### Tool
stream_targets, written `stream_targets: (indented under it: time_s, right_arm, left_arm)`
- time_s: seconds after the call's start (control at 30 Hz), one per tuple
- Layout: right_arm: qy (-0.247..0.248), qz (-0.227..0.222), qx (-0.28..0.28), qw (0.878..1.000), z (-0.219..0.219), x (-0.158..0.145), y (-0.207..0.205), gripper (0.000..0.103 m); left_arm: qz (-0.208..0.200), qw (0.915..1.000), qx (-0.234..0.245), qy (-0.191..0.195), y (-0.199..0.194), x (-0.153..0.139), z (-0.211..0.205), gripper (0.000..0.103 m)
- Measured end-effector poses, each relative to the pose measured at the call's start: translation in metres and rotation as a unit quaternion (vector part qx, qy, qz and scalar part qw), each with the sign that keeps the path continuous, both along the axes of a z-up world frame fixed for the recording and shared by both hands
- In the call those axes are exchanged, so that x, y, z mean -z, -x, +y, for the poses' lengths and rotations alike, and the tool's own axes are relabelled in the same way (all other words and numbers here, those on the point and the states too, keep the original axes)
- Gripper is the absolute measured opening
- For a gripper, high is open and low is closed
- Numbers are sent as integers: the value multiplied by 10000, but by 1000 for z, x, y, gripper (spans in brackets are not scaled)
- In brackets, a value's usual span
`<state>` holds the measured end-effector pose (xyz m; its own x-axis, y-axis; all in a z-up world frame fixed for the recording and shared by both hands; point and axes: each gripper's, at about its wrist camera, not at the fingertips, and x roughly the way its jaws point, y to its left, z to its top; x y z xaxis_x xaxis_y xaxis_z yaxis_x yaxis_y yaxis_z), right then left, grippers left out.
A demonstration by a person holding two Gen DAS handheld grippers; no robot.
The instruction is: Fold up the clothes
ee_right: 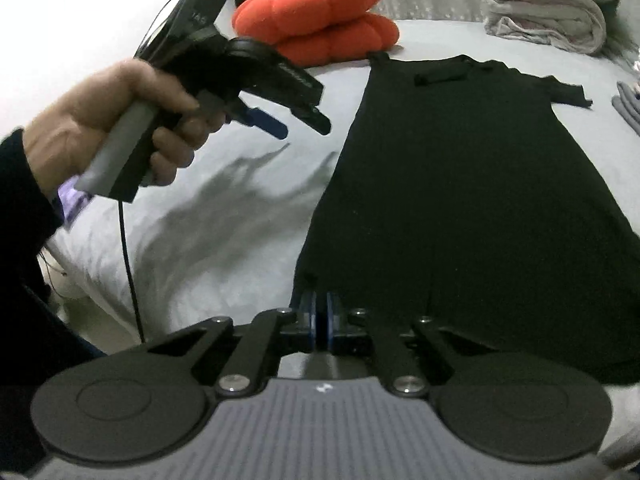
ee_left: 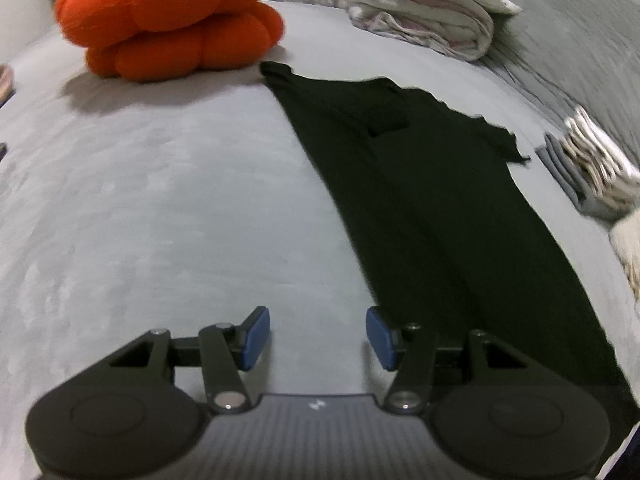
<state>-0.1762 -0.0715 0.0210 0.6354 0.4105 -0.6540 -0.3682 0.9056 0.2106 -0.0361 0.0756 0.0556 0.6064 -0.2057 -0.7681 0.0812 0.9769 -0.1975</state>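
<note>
My right gripper [ee_right: 320, 320] sits bottom centre of its view, blue pads pressed together at the near hem corner of the black garment [ee_right: 460, 184]; whether cloth is pinched I cannot tell. My left gripper [ee_left: 318, 338] hangs released over bare grey bedspread [ee_left: 160, 200], the garment lying flat just right of it. Orange pumpkin cushion [ee_left: 172, 20] upper left; folded bedding [ee_left: 424, 20] upper right.
</note>
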Motion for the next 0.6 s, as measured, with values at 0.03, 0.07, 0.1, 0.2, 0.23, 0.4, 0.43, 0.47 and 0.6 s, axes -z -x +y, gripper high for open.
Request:
stream_targets:
  time_s: [0.03,0.07,0.1,0.2,0.23,0.4,0.43,0.47,0.6]
  right_arm:
    - [-97,15,39,9999,0,-2,1,5]
    - [-199,27,65,9998,0,-4,2,5]
    - [-283,13,58,9996,2,-7,5,5]
    - [-254,-126,-135,9995,14,-13,14,4]
    - [-256,-90,-171,9995,18,-11,14,4]
    - [-128,101,-47,9999,22,3,14,4]
    - [-156,108,-19,9998,20,3,13,5]
    - [-211,105,-7,9997,19,1,13,5]
    - [-244,-4,68,9997,13,-11,13,12]
  left_arm:
    - [-13,10000,-65,64,0,-2,3,55]
    - [-29,9999,-130,89,-1,-3,6,55]
    - [-47,9997,-195,105,-1,-4,9,55]
    - [-51,9995,-290,93,-2,-5,13,55]
    - [-43,9995,-296,94,-2,-4,14,55]
    - [-47,9997,-239,55,-2,-4,16,55]
    - [-48,9997,-224,44,-1,-3,16,55]
    - [-48,9998,-209,33,-1,-3,16,55]
    - [-33,9999,-110,61,2,-3,13,55]
